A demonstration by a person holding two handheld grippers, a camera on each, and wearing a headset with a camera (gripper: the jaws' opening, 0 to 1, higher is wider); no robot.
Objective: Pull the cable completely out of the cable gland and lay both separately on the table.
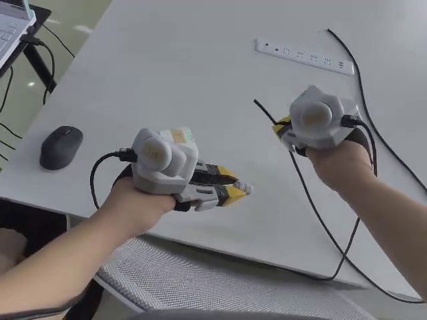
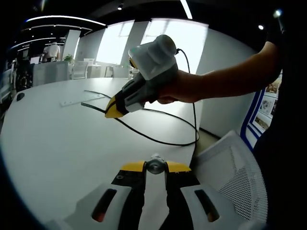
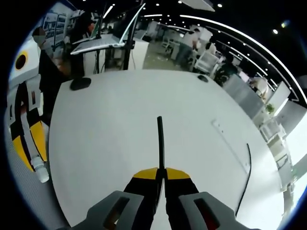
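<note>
At the bottom centre of the left gripper view, the left gripper (image 2: 155, 168) is clenched on the small metal cable gland (image 2: 156, 164). At the bottom centre of the right gripper view, the right gripper (image 3: 161, 175) pinches the black cable (image 3: 159, 139), whose free end pokes up past the tips. The two look already parted and well apart above the table (image 3: 105, 129). To finish well, lower each to the surface before letting go; the gland may roll.
</note>
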